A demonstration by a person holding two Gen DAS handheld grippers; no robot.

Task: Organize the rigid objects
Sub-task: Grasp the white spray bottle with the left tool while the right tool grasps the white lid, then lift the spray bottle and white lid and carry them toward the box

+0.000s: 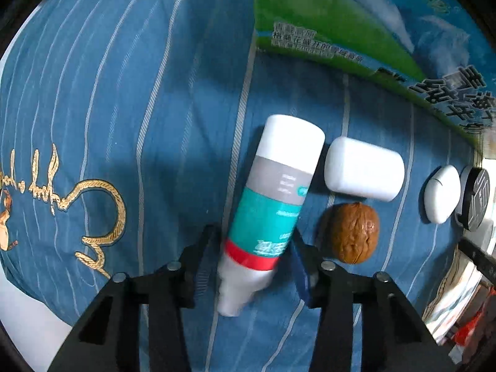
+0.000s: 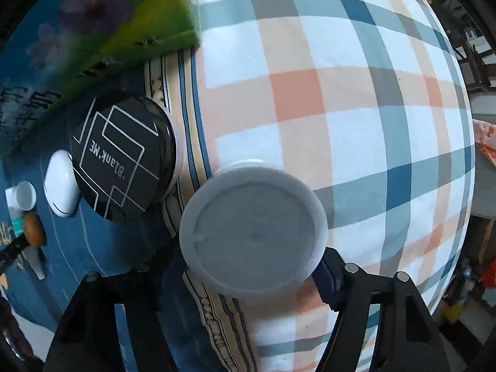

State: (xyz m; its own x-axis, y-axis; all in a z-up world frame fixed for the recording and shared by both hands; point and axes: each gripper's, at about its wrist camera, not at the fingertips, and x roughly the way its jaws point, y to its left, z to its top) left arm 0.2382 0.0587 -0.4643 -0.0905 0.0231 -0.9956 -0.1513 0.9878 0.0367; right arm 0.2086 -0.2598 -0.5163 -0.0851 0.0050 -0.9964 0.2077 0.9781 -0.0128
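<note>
While the left gripper (image 1: 252, 245) pinches the tube (image 1: 272, 204) lying on the blue sheet (image 1: 124, 93) beside walnut (image 1: 352, 232) & white case (image 1: 364, 169), right gripper (image 2: 248, 266) clamps a white jar (image 2: 252, 232) over plaid cloth (image 2: 341, 93), near black compact (image 2: 124, 158)

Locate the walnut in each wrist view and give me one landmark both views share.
Left wrist view: the walnut lies right of centre on the blue striped cloth, beside the tube, below the white capsule case.
Right wrist view: the walnut is small at the far left edge.
Shared landmark: the white earbud case beside the black round compact.
</note>
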